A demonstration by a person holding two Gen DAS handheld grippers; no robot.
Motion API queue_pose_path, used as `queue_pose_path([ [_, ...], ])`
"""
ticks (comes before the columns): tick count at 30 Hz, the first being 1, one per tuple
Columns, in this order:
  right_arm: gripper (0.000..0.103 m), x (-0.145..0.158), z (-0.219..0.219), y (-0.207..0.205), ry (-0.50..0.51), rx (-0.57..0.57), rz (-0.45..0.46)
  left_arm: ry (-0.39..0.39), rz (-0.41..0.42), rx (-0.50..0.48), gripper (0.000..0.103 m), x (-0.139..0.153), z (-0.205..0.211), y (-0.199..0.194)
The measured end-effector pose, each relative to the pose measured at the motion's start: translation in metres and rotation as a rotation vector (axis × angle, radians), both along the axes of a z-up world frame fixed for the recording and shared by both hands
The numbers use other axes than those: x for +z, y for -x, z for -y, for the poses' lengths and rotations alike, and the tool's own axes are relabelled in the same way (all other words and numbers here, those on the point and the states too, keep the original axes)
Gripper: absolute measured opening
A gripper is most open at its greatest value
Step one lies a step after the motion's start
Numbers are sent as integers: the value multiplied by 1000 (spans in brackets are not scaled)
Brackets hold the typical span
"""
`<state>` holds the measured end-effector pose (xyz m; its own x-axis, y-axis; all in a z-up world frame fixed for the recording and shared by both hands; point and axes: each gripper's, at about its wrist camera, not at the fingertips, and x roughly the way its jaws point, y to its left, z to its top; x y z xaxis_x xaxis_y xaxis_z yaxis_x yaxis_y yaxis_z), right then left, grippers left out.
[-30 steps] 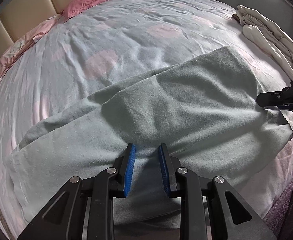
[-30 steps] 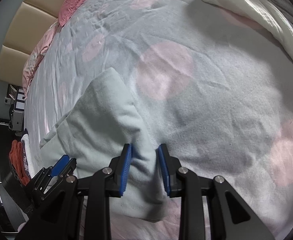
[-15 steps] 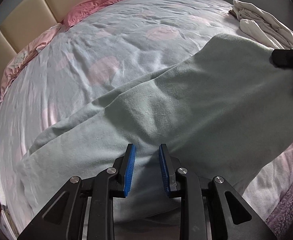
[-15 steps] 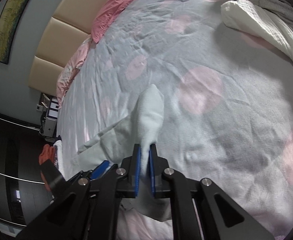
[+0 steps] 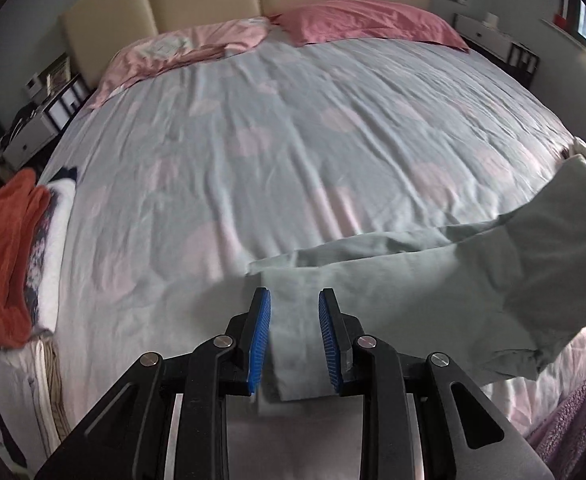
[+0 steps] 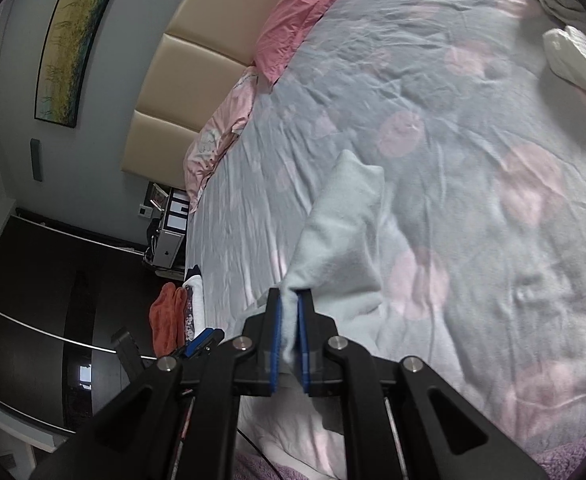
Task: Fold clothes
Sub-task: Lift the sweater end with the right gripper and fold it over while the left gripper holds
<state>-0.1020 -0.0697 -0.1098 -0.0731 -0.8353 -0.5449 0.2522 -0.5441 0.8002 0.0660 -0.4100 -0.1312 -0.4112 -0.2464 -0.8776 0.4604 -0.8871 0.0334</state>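
We've got the right gripper (image 6: 289, 316) clamped on the pale green cloth's (image 5: 433, 292) corner, the left gripper (image 5: 295, 320) pinching a thick fold – cloth hanging over the bed's (image 5: 293, 128) near edge, pink pillows (image 5: 365, 24) far back.

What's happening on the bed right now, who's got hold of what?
A person is working on a pale green garment over the bed, a gripper in each hand. The right gripper is clamped on one corner of it; its jaws have just been closing on the cloth. The left gripper has a folded edge of the same garment between its pads. Part of the cloth hangs off the covers. A stack of clothes sits at the bed's left side.
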Motion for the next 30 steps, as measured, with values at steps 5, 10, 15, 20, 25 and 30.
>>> queue_pose_path([
  [5,7,21,60,-17,-41,70,-49,-174,-58,112,27,-13,33,-23],
  [10,7,19,127,-42,-68,155,-56,-298,-137,160,27,-13,51,-33],
  [15,7,3,190,-67,-121,230,-66,-401,-185,183,27,-16,66,-42],
  [20,7,-18,229,-82,-163,277,-56,-520,-223,132,27,-24,68,-45],
  [25,7,4,201,-76,-154,218,-116,-559,-213,-9,27,-26,43,-23],
  [30,7,38,143,-61,-153,114,-177,-511,-183,-176,26,-21,0,5],
])
